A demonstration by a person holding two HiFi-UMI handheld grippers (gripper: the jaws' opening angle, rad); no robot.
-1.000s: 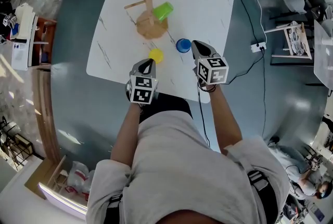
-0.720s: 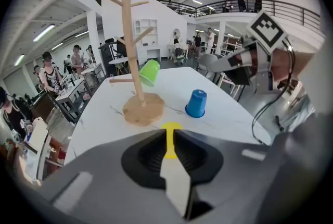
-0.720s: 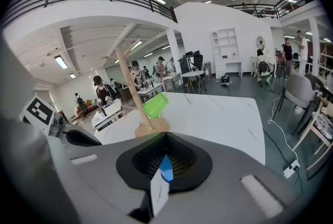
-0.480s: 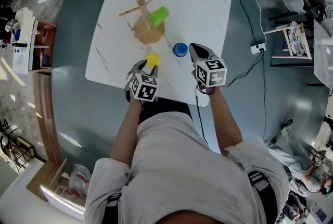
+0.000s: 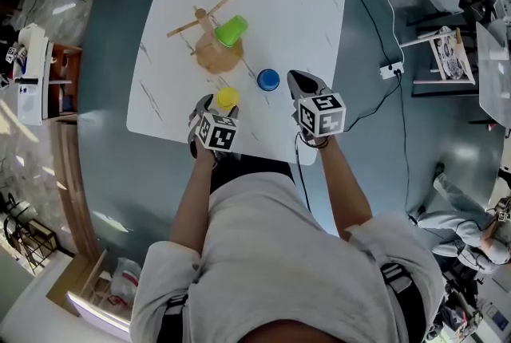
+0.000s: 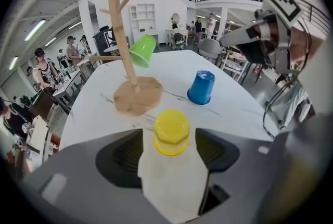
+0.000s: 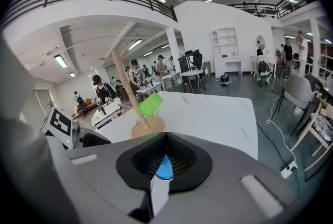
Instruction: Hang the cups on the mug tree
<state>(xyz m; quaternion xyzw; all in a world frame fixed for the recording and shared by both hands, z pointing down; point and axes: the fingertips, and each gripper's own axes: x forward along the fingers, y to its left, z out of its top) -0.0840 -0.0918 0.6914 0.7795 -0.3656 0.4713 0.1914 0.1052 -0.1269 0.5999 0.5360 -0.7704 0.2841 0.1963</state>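
While one green cup (image 5: 230, 30) already hangs on the mug tree (image 5: 215, 56), on a peg at about two o'clock of the post, two cups remain on the desk (image 5: 303, 6). Yellow cup (image 6: 171, 132): apparently mouth-down, at six o'clock of the tree base. Blue cup (image 5: 268, 79): mouth-down, at four o'clock of the base. Left tongs (image 6: 170, 158): spread wide, having just been opening; the yellow cup stands between the pads, not yet pinched. Right tongs (image 7: 164, 158): pressed together, holding nothing, with the blue cup just beyond their tips. Step in hand, as judged: the reach for the yellow cup, second of three. Next move calls for closing on the cup wall, lifting, then tilting the mouth over a free peg without knocking the green cup.
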